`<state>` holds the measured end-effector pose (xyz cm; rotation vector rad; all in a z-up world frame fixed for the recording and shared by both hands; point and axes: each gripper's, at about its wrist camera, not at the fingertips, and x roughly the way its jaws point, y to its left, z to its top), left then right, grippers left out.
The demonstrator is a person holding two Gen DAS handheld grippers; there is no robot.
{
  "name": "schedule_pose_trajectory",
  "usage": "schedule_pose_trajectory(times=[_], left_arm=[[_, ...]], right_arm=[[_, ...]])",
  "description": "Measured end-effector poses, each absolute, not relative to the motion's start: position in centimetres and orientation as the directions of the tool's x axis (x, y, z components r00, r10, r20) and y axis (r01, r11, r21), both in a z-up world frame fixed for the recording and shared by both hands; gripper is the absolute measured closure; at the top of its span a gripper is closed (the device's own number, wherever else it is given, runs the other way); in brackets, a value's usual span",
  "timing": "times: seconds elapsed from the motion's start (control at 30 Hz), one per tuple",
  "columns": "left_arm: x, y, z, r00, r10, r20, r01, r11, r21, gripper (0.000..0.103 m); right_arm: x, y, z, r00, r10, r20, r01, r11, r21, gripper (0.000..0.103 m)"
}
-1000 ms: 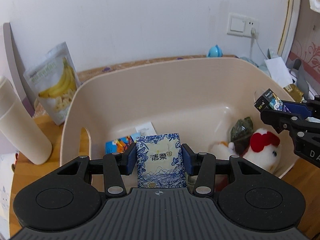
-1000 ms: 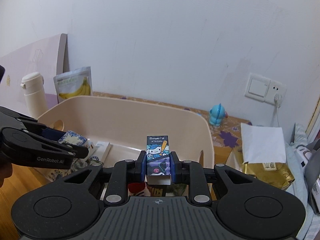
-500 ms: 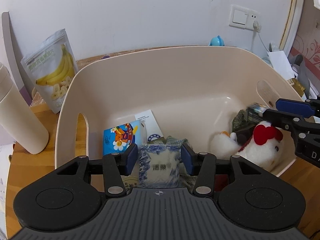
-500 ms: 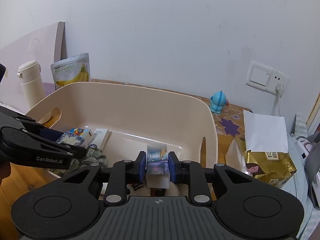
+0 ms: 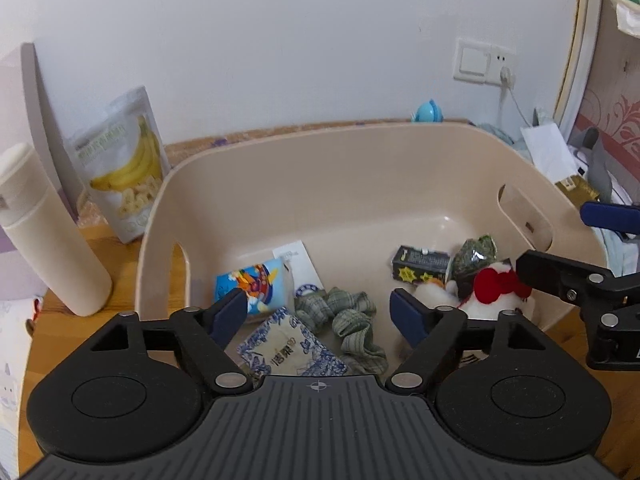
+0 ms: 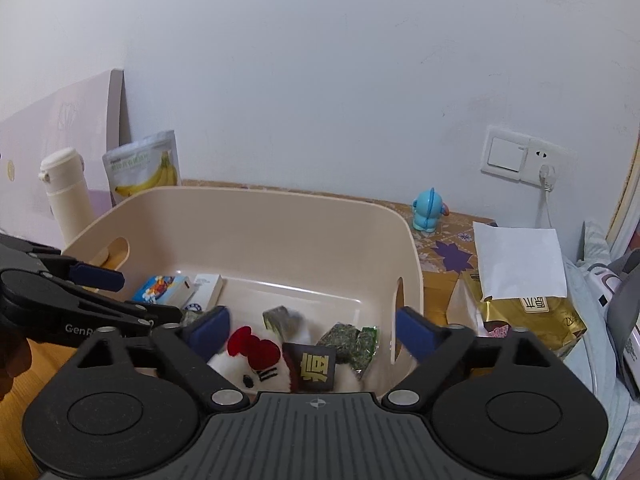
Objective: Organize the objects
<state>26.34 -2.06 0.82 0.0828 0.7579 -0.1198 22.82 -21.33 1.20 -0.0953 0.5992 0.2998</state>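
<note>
Bin (image 5: 360, 168): 1 tissue pack (image 5: 290, 350), 1 plush (image 6: 256, 364), 2 seaweed packets (image 6: 354, 344).

The bin (image 5: 360, 168) is smooth beige plastic with a soft sheen. In it, at 6 o'clock, lies a glossy blue-and-white tissue packet (image 5: 290, 350), with rumpled green checked cloth (image 5: 352, 320) at its 3 o'clock. The white plush toy (image 6: 256, 368) is fuzzy, its red bow (image 6: 253, 349) felt-like. The dark carton (image 5: 420, 264) looks like printed card. At the bin's 10 o'clock, the banana pouch (image 5: 120, 164) is shiny film and the bottle (image 5: 48, 236) matt cream. The bench (image 5: 108, 256) is bare grained wood.
</note>
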Motion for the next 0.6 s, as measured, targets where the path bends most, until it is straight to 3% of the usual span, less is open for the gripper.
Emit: schedule_pose_trajectory(times=[0.2, 0.6], left_arm=[[25.2, -1.7, 2.0, 0.745, -0.075, -0.663, 0.111, 0.994, 0.013, 0.018], [21.8, -1.5, 3.7, 0.789, -0.076, -0.610, 0.113, 0.993, 0.021, 0.018]], right_arm=[[21.9, -21.8, 1.8, 0.800, 0.232, -0.553, -0.274, 0.962, 0.008, 0.000], [19.4, -22.0, 2.5, 0.808, 0.230, -0.542, -0.253, 0.967, 0.034, 0.000]])
